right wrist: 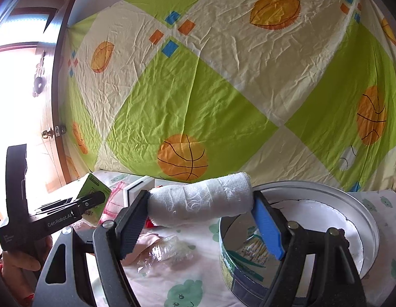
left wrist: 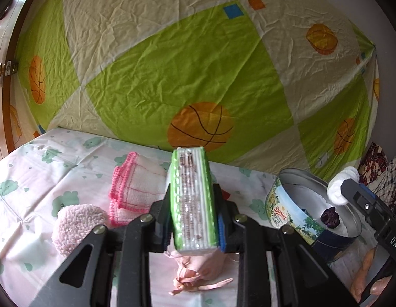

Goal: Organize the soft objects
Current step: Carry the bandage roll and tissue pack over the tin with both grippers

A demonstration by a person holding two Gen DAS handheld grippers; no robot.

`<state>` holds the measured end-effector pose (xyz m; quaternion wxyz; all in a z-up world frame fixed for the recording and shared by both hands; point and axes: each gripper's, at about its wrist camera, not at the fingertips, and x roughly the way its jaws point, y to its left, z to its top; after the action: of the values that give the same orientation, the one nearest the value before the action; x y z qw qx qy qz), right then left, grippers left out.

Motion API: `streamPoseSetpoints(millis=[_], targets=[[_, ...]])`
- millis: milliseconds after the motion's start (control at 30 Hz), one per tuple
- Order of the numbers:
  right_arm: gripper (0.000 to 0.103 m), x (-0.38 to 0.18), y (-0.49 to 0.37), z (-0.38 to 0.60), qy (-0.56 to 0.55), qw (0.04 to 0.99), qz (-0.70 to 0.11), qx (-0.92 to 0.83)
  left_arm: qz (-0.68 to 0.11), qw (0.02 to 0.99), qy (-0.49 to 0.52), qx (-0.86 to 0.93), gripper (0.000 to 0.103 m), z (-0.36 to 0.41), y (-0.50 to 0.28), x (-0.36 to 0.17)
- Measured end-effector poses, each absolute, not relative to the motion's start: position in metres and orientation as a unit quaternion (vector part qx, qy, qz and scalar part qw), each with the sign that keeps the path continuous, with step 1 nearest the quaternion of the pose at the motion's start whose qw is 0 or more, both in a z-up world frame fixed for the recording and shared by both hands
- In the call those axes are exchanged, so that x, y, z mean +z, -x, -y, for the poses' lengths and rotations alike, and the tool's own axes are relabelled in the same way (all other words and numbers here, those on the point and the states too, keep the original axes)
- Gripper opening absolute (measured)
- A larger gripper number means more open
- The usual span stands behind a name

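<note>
My left gripper (left wrist: 191,199) is shut on a green and white tissue pack (left wrist: 193,199), held upright above the table; the same pack (right wrist: 94,192) shows at the left of the right wrist view. My right gripper (right wrist: 200,202) is shut on a rolled white cloth (right wrist: 200,197), gripped by its two ends and carried level beside the rim of the round cookie tin (right wrist: 364,225). From the left wrist view the roll (left wrist: 342,185) hangs over the tin (left wrist: 292,212), which holds a dark purple item (left wrist: 331,216).
On the cloud-print tablecloth (left wrist: 31,179) lie a pink-edged folded cloth (left wrist: 131,189), a fluffy pink item (left wrist: 75,225), a pink fabric pouch with ties (left wrist: 195,273) and a clear plastic wrapper (right wrist: 167,250). A basketball-print sheet (left wrist: 185,64) hangs behind the table.
</note>
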<state>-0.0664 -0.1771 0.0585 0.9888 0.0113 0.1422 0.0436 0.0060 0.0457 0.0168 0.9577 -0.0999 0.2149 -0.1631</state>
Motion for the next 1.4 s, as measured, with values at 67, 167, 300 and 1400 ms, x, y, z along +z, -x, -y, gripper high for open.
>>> streamPoseSetpoints(millis=[67,167,300,1400], targets=[[0.08,0.06,0.068,0.182,-0.015,0.989,-0.14,0.044,-0.21,0.959,0.091,-0.169,0.025,-0.034,-0.002,0.019],[0.08,0.062,0.071,0.19,-0.018,0.989,-0.137,0.043,-0.205,0.958,0.082,-0.181,0.025,-0.018,0.005,0.024],[0.08,0.067,0.077,0.202,-0.023,0.991,-0.125,0.034,-0.203,0.956,0.081,-0.197,0.025,0.001,0.008,0.03],[0.081,0.062,0.081,0.35,-0.025,0.98,-0.138,-0.142,-0.227,0.925,0.02,-0.303,0.025,0.18,0.012,0.043]])
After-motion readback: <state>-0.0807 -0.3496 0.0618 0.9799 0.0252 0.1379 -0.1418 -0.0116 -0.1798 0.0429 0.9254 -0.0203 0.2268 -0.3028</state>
